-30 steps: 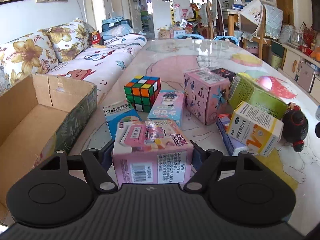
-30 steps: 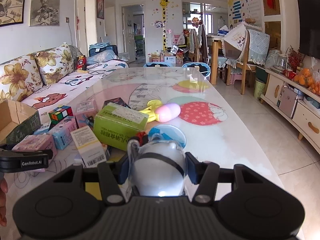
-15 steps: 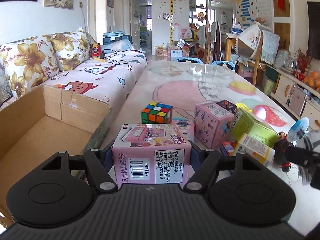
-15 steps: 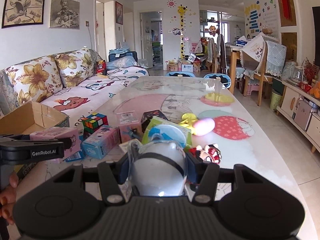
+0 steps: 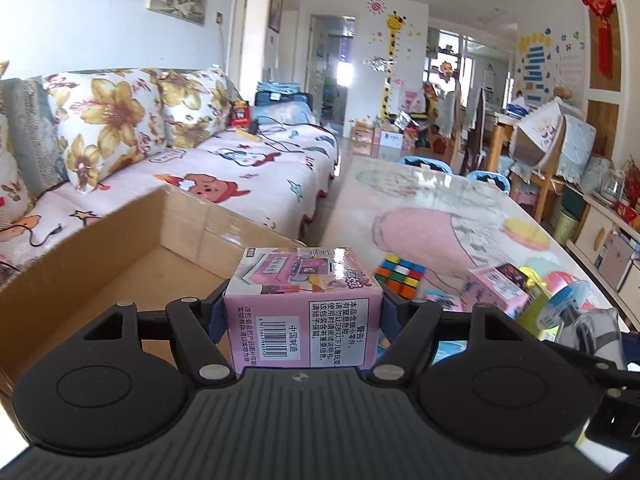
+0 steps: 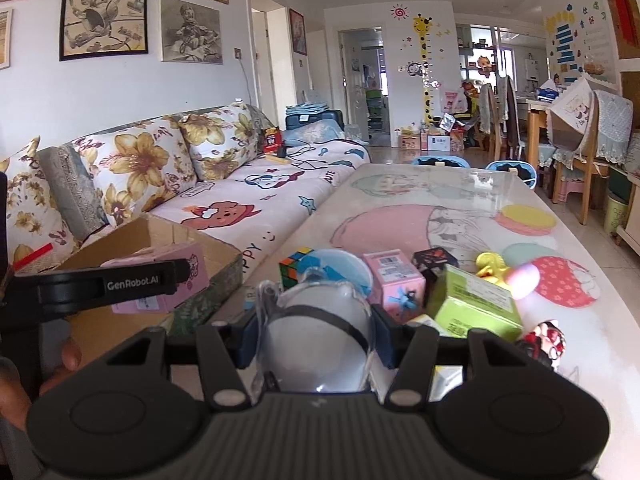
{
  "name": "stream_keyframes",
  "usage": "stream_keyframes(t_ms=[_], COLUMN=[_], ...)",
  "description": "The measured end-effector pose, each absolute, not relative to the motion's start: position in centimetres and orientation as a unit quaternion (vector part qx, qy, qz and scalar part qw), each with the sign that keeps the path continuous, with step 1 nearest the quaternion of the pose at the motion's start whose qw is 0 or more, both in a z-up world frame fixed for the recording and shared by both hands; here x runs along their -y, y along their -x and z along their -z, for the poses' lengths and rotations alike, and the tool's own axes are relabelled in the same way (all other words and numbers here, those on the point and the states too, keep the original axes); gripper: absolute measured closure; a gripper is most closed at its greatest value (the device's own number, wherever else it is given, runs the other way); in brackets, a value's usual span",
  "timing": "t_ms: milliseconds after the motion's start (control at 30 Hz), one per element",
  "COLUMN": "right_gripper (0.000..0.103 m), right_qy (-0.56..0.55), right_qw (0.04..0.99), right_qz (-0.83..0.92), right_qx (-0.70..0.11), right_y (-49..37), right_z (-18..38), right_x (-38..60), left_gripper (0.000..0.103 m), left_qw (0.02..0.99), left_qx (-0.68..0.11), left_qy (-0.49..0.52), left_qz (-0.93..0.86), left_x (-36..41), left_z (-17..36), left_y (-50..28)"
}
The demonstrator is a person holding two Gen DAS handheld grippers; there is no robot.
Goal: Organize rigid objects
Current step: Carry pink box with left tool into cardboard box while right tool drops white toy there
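My left gripper [image 5: 303,312] is shut on a pink toy box [image 5: 302,320] with a barcode. It holds the box in the air at the right edge of an open cardboard box [image 5: 120,264]. In the right wrist view the pink toy box [image 6: 160,284] hangs over the cardboard box [image 6: 192,240]. My right gripper [image 6: 316,336] is shut on a clear plastic dome toy [image 6: 316,340] with a black band and a blue disc, held above the table's near left part. That toy also shows in the left wrist view [image 5: 576,316].
On the table [image 6: 440,208] lie a Rubik's cube [image 6: 294,268], a pink carton [image 6: 394,280], a green carton [image 6: 476,304], a dark cube [image 6: 434,260], a yellow-and-pink toy [image 6: 508,268] and a small red-and-black figure [image 6: 546,338]. A sofa [image 6: 224,184] runs along the left.
Both grippers have risen and swung left. The pink toy box went from among the table's objects to the cardboard box's edge. The dome toy came up over the cluster.
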State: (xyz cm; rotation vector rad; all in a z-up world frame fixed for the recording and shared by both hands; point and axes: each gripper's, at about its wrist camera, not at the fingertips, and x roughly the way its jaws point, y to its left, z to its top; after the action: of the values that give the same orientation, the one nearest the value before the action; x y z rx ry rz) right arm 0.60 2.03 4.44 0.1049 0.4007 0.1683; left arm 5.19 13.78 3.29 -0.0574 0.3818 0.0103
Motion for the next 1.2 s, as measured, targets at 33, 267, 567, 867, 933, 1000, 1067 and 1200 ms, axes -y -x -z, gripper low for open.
stream_keyframes(t_ms=[33,267,567,867,933,1000,1067,1200], right_gripper=[0.048,0.048,0.048,0.048,0.048,0.048,0.048,0.048], right_qy=[-0.054,-0.057,-0.051,-0.044,-0.035,-0.030,-0.025,-0.024], right_qw=[0.974,0.969,0.959,0.948,0.946,0.945,0.943,0.941], right_qz=[-0.091,-0.146,-0.197,-0.225,-0.226,-0.228,-0.229,-0.230], right_qx=[-0.198,-0.193,-0.199,-0.222,-0.228,-0.234,-0.239,-0.246], right_y=[-0.8,-2.5,-4.8,-6.7,-7.0,-6.9,-6.9,-6.8], right_z=[-4.6,-5.5,-5.5,-4.6,-4.3,-4.0,-3.7,-3.3], right_x=[-2.5,-6.9,-12.4,-16.5,-17.3,-17.8,-18.2,-18.2], left_gripper=[0.014,0.014,0.014,0.014,0.014,0.014,0.014,0.014], left_qw=[0.982,0.975,0.962,0.949,0.946,0.945,0.945,0.943], left_qx=[-0.189,-0.205,-0.228,-0.253,-0.258,-0.260,-0.260,-0.265], left_qy=[0.029,0.067,0.103,0.128,0.130,0.136,0.134,0.131], left_qz=[-0.011,-0.053,-0.110,-0.140,-0.145,-0.145,-0.145,-0.149], left_x=[-14.2,-17.9,-21.5,-23.8,-24.0,-24.2,-24.2,-24.2], left_z=[-3.4,-3.8,-3.8,-3.3,-3.4,-3.6,-3.4,-3.7], left_y=[-5.1,-4.3,-3.3,-1.0,-0.8,-0.4,0.3,0.5])
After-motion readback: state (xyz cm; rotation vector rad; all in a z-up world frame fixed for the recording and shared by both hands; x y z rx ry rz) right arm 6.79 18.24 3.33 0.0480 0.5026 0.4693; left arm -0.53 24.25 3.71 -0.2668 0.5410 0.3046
